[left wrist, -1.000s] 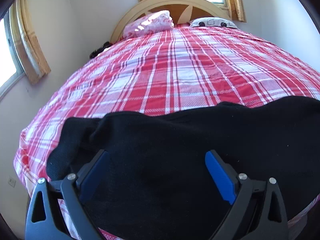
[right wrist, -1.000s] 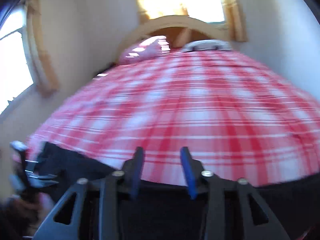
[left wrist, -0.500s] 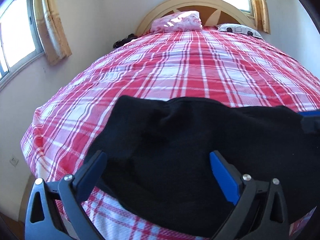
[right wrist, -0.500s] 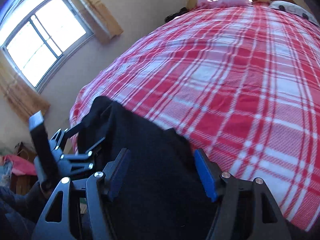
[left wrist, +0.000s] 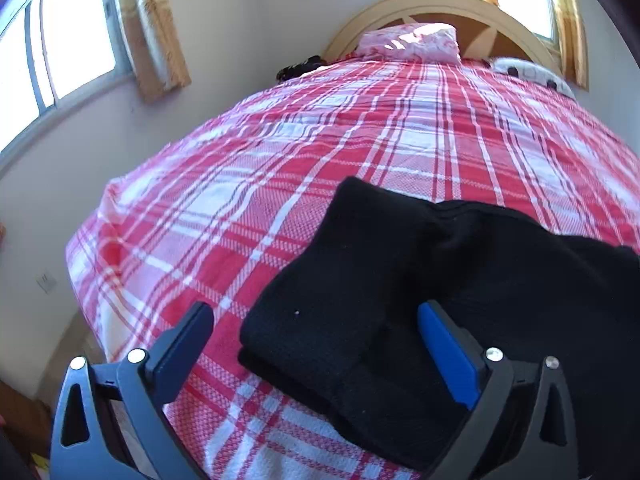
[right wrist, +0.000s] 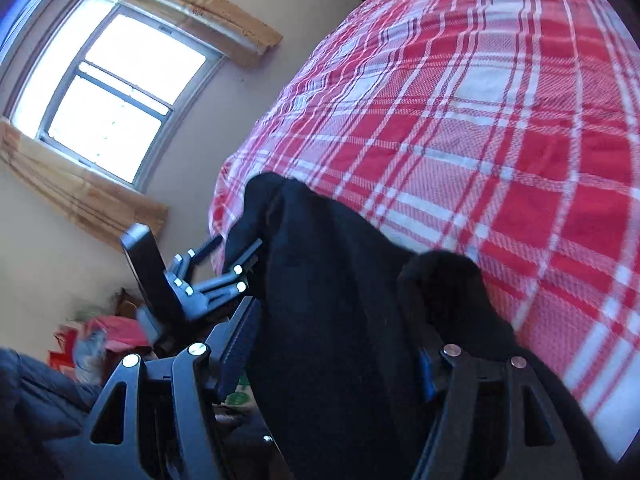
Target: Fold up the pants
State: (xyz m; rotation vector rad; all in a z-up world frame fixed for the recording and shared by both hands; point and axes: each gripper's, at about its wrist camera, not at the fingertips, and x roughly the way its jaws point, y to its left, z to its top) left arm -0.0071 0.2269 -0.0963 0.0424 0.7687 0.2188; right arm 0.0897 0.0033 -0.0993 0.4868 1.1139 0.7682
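Black pants [left wrist: 400, 280] lie folded on the red checked bed cover [left wrist: 320, 160], at the lower right of the frame.
The left gripper [left wrist: 316, 336] is wide open, with the near end of the pants between its fingers. The right gripper [right wrist: 340, 344] is open too, dark cloth between its fingers and spilling over the right one. The far side of the pants is cut off.

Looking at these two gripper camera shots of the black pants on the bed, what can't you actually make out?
- Black fabric pants: right part cut off by the left wrist view's edge, so the full shape is unknown.
- Right gripper: in the right wrist view the pants cover its right finger; grip unclear.
- Dark object beside the pink pillow: too small to identify.
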